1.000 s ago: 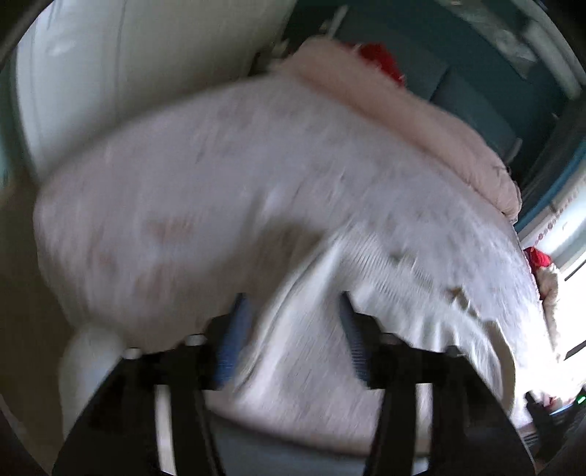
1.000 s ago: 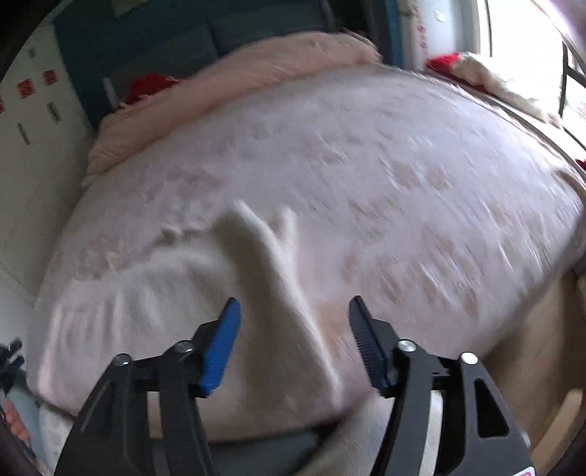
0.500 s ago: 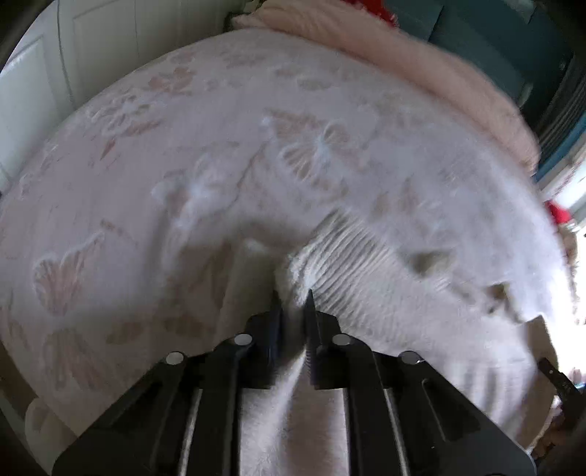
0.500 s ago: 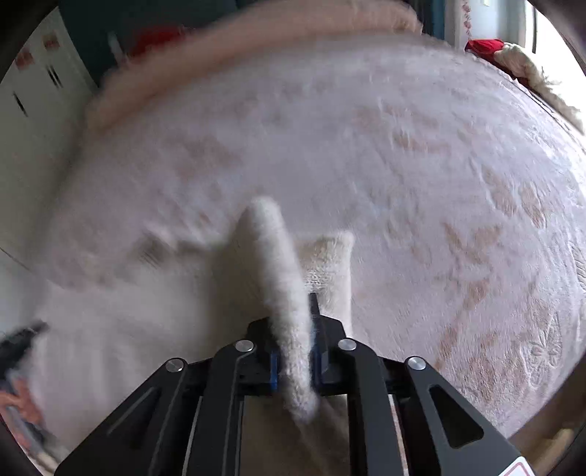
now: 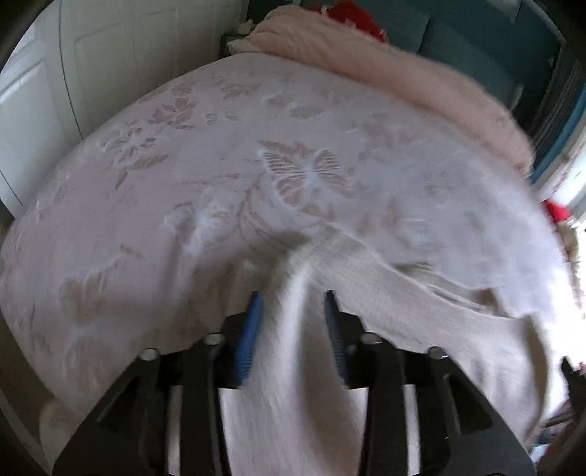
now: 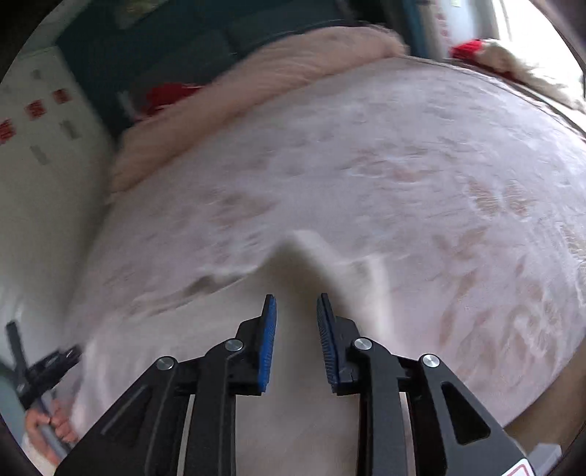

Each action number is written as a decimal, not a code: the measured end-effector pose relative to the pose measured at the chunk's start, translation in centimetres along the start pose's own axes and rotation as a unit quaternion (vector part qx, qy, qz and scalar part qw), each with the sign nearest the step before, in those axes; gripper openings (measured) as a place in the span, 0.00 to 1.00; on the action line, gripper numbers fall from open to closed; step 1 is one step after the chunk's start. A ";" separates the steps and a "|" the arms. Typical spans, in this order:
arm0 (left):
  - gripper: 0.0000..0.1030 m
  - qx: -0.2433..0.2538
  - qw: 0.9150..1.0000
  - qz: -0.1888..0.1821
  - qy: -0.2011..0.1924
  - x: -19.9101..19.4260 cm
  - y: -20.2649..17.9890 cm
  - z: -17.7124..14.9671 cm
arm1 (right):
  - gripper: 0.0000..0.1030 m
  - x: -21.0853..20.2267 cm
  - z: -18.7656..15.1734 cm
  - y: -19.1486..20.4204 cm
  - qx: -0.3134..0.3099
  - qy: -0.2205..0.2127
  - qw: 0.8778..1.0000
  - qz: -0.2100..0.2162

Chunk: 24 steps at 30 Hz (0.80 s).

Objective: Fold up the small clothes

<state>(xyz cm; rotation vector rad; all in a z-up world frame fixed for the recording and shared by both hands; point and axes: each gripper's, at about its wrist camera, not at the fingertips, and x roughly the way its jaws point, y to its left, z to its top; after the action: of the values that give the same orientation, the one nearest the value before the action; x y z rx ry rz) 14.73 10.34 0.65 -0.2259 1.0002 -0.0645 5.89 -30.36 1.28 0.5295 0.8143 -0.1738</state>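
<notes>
A cream ribbed knit garment (image 5: 384, 289) lies on a bed with a pale pink floral bedspread (image 5: 219, 153). In the left wrist view my left gripper (image 5: 293, 304) stands open, and a raised fold of the garment runs between its blue-padded fingers without being pinched. In the right wrist view the garment (image 6: 293, 278) lies under and in front of my right gripper (image 6: 295, 304), whose jaws are parted with a gap between the pads. The frames are blurred by motion.
A fluffy pink blanket (image 5: 384, 69) lies along the head of the bed, with something red (image 5: 351, 14) behind it. White cupboard doors (image 5: 73, 73) stand at the left side. The person's other hand and gripper (image 6: 47, 388) show at the lower left of the right wrist view.
Half a second ago both grippers were shut on folds of the garment. Now both have opened and pulled back, and the fabric is settling onto the bed.
</notes>
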 end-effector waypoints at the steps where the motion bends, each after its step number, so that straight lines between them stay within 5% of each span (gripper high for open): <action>1: 0.37 -0.004 1.000 -0.014 0.002 -1.0 -0.2 -0.8 | 0.22 -0.3 -0.9 1.0 -0.009 0.011 1.000 0.017; 6: 0.37 0.035 0.996 -0.063 0.049 -2.5 -3.4 -7.2 | 0.19 1.4 -7.2 8.9 -0.096 0.089 0.987 0.091; 8: 0.37 0.056 0.995 -0.045 0.071 -1.0 -4.4 -9.3 | 0.19 2.9 -9.4 11.5 -0.128 0.116 0.979 0.109; 10: 0.37 0.075 0.995 -0.026 0.052 -0.6 -4.3 -10.7 | 0.15 4.2 -10.7 12.2 -0.160 0.120 0.976 0.084; 13: 0.39 0.099 0.994 -0.012 0.036 -1.2 -3.7 -11.0 | 0.04 4.8 -10.4 9.0 -0.135 0.107 0.984 0.039; 16: 0.39 0.064 0.997 0.003 0.039 -1.4 -1.5 -10.6 | 0.03 2.5 -8.6 2.5 -0.048 0.071 0.996 -0.007; 19: 0.40 0.034 0.998 -0.022 0.043 -0.4 0.4 -10.6 | 0.00 1.2 -7.6 -4.2 0.005 0.051 0.996 -0.079; 22: 0.40 0.061 0.998 0.000 0.032 -0.3 -0.6 -10.9 | 0.00 0.5 -7.4 -8.6 0.103 0.058 0.993 -0.025; 24: 0.40 0.059 0.998 0.007 0.031 -0.6 -1.0 -10.9 | 0.02 -0.6 -7.0 -7.5 0.083 0.045 0.994 -0.049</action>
<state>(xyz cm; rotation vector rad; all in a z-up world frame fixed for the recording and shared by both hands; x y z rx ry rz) 5.26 7.74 -4.30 -0.1082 1.0557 -0.1177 -1.60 -33.26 -5.12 0.6576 0.9194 -0.3121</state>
